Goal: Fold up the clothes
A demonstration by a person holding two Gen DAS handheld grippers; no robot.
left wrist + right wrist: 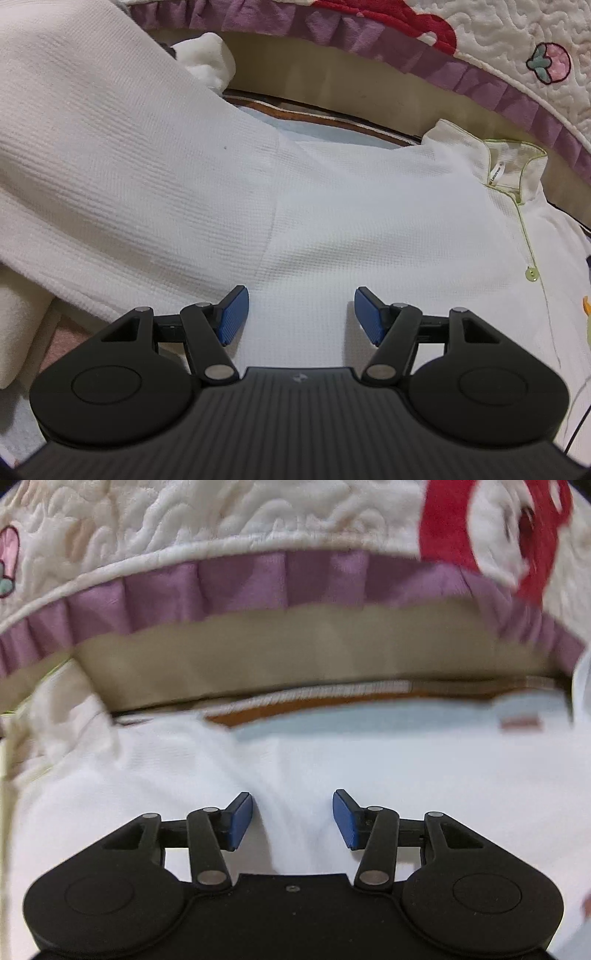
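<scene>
Hidden or unclear: the right wrist view is smeared by motion blur, so the weave and edges of the cloth there are hard to read; the white shirt (pixel 332 206) is cut off at the right and bottom edges of the left wrist view, and the tool bodies cover its near part.
Shirt: white waffle-knit with a green-trimmed collar (pixel 517 166) and a pale green button (pixel 531 274); it lies spread flat, one sleeve (pixel 110 166) reaching away from the collar toward the upper left.
Setting: beyond the shirt's collar runs a tan band (pixel 295 653), and above that a quilted cream cover (pixel 221 517) with a purple ruffle (pixel 221 587) and red patches. A pale blue layer with an orange-brown edge (pixel 314 705) shows just past the shirt's far edge.
Left tool (pixel 301 314): angled down over the shirt's body, to the left of the button; blue pads (pixel 232 314) stand apart with only flat cloth below, nothing gripped.
Right tool (pixel 292 819): angled down over white cloth (pixel 332 760); the pads are parted, a soft ridge of fabric lies between them, not pinched.
</scene>
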